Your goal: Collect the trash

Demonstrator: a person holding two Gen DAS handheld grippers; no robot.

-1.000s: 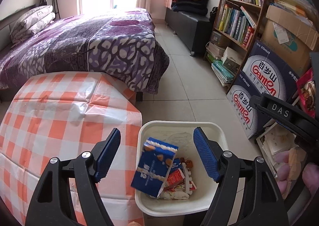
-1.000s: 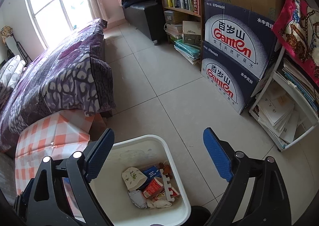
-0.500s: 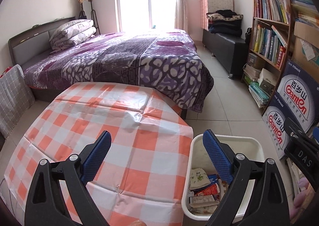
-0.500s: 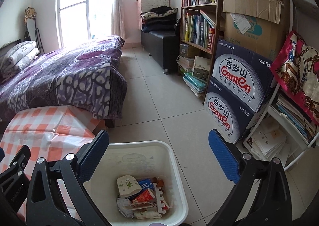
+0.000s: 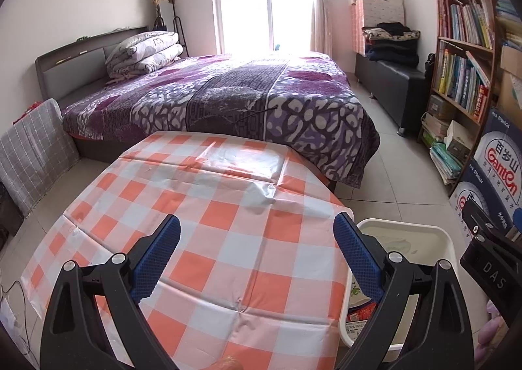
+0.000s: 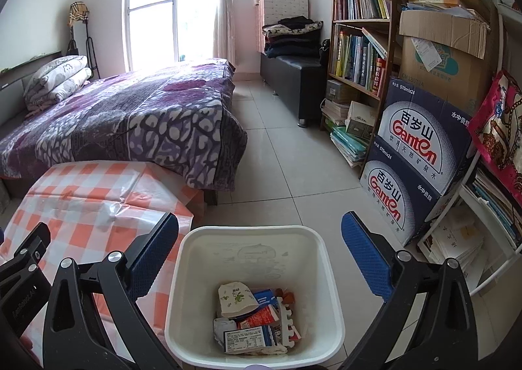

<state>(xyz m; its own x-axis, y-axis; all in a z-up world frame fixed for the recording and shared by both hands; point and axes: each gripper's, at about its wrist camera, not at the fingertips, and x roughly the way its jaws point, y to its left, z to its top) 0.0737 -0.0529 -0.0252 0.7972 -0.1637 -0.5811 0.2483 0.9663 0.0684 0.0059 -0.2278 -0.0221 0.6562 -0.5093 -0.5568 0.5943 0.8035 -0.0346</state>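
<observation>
Bedroom, orange-and-white checked plastic tablecloth (image 5: pixel 228 239) lying bare beside white plastic trash bin (image 6: pixel 254 239) holding cartons and wrappers (image 6: pixel 251 321); left gripper (image 5: pixel 257 255) and right gripper (image 6: pixel 261 255) hanging wide open, empty, risking knocking the bin's rim.

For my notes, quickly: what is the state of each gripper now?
Left gripper: open, holding nothing.
Right gripper: open, holding nothing, above the white bin.
</observation>
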